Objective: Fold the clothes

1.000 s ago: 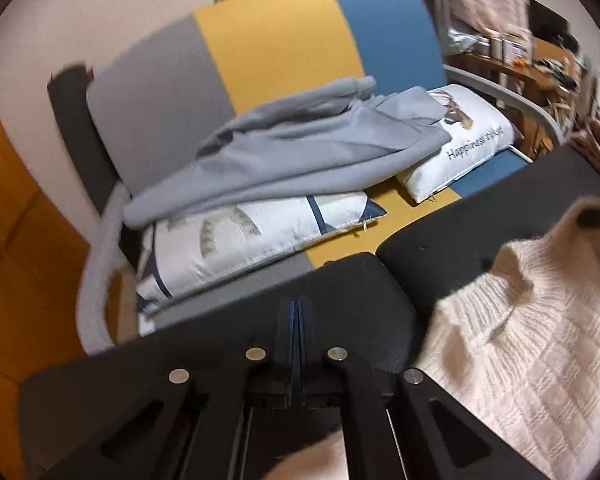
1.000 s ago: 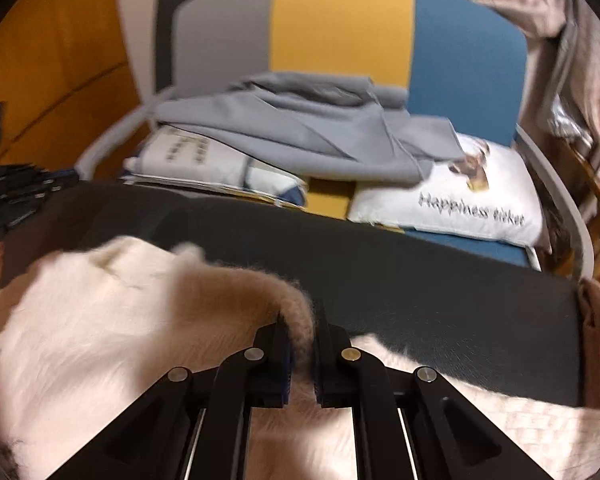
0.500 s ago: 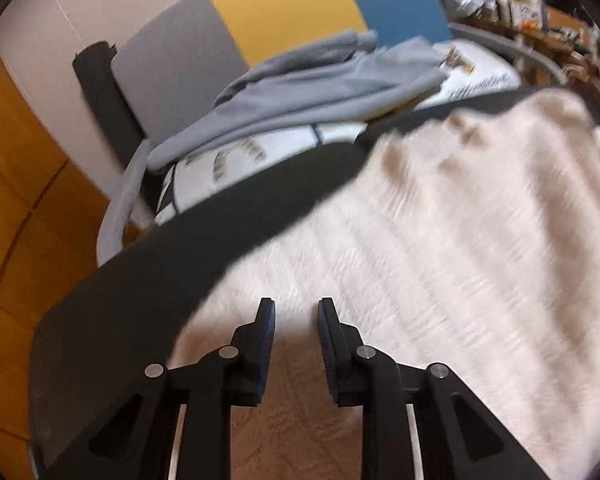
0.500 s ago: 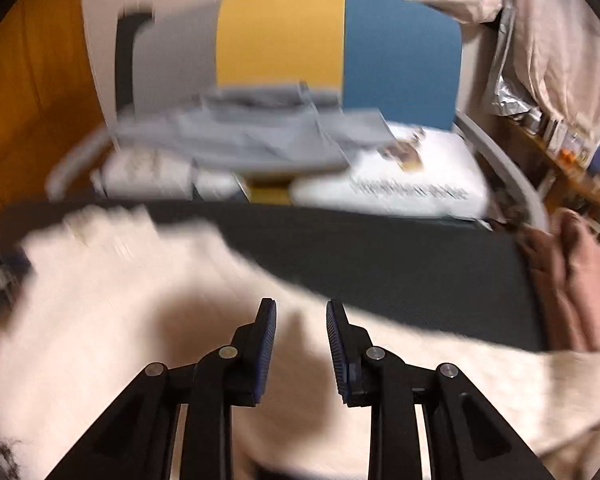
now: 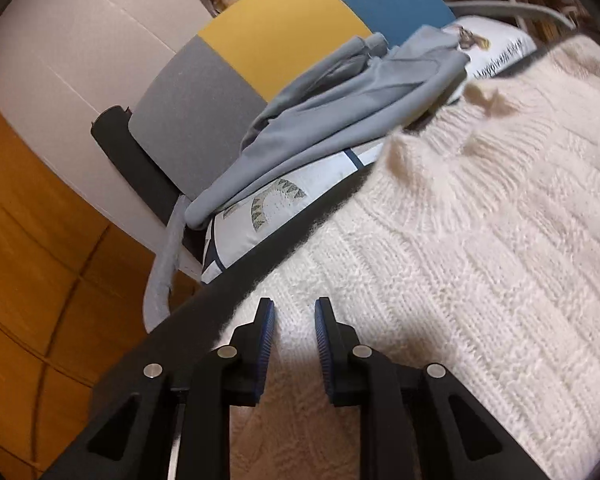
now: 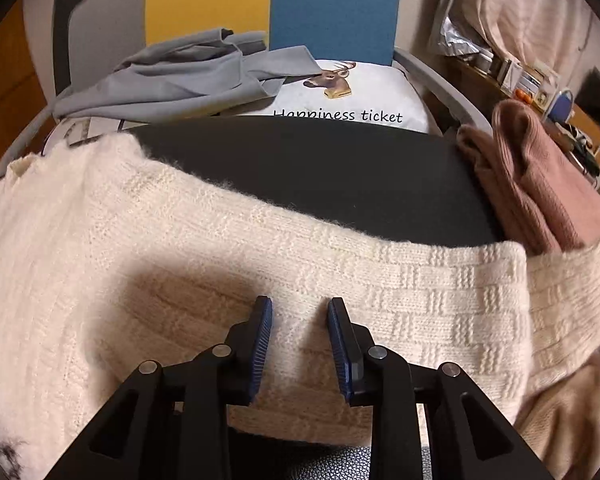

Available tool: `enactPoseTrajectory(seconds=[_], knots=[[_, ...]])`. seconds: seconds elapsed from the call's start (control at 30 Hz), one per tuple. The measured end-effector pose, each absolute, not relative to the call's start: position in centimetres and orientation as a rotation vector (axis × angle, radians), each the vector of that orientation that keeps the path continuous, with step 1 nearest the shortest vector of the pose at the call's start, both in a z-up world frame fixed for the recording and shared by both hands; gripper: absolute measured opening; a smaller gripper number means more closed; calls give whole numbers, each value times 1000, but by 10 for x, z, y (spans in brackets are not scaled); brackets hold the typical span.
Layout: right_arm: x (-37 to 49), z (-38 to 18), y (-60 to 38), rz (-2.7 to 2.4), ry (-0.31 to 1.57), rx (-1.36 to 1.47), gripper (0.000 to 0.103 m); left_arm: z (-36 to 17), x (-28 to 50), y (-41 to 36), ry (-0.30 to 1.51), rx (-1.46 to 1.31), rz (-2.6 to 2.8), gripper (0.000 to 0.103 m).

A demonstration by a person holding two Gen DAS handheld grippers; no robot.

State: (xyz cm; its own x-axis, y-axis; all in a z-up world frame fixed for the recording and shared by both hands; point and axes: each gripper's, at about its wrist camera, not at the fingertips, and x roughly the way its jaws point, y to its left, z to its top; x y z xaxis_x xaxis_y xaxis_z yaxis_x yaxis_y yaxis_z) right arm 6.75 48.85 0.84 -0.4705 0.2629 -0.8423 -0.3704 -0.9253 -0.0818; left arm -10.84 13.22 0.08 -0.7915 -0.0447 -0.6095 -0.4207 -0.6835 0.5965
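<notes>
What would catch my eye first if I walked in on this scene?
Probably the fluffy cream knit sweater spread across the black table, right under both open grippers. Behind it stands a chair with a grey, yellow and blue backrest, piled with a crumpled grey garment and a deer cushion reading "Happiness ticket". A folded pink garment lies at the table's right edge.

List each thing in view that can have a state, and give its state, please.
Cream sweater: spread flat on the black table, not gripped.
Grey garment: crumpled over the cushions.
Pink garment: folded, at the table edge.
Left gripper: fingers apart, nothing between them.
Right gripper: fingers just opened, nothing between them.
</notes>
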Motion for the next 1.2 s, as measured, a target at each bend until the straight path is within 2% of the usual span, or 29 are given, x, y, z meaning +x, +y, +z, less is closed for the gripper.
enactPoseTrajectory(seconds=[0.07,0.1,0.13,0.17,0.27,0.37,0.53,0.63,0.67,0.7,0.73,0.77,0.83,0.93,1.03,1.13,1.2], knots=[[80,21,483,2448,246,-1319,34,20,-89,118,951,-924,2584,24],[90,29,478,2493,316,-1286,40,30,-79,110,854,-936,2602,24],[104,38,467,2558,404,-1246,55,38,-65,99,744,-969,2607,24],[117,45,456,2605,486,-1218,63,41,-46,87,635,-1016,2585,24],[152,44,423,2617,662,-1257,62,40,9,53,417,-1134,2509,24],[196,29,396,2598,766,-1306,59,26,68,24,341,-1196,2489,24],[249,16,364,2597,772,-1382,59,16,126,-2,354,-1107,2601,29],[263,16,343,2641,674,-1380,59,13,122,-8,314,-1092,2610,32],[265,17,335,2652,630,-1383,59,12,119,-8,313,-1098,2608,37],[267,18,327,2665,590,-1385,59,12,118,-9,322,-1101,2607,39],[266,18,320,2687,567,-1390,45,12,117,-11,332,-1103,2607,42],[265,17,315,2712,569,-1407,11,12,116,-13,347,-1102,2606,43],[266,18,306,2739,583,-1457,12,12,115,-20,413,-1084,2622,47],[273,19,301,2754,606,-1498,12,11,114,-38,363,-1082,2626,57],[283,10,303,2752,669,-1520,12,10,105,-55,213,-1110,2605,57],[281,10,305,2739,703,-1494,12,14,108,-46,246,-1108,2612,57],[279,18,307,2739,668,-1446,20,17,110,-39,278,-1104,2619,56]])
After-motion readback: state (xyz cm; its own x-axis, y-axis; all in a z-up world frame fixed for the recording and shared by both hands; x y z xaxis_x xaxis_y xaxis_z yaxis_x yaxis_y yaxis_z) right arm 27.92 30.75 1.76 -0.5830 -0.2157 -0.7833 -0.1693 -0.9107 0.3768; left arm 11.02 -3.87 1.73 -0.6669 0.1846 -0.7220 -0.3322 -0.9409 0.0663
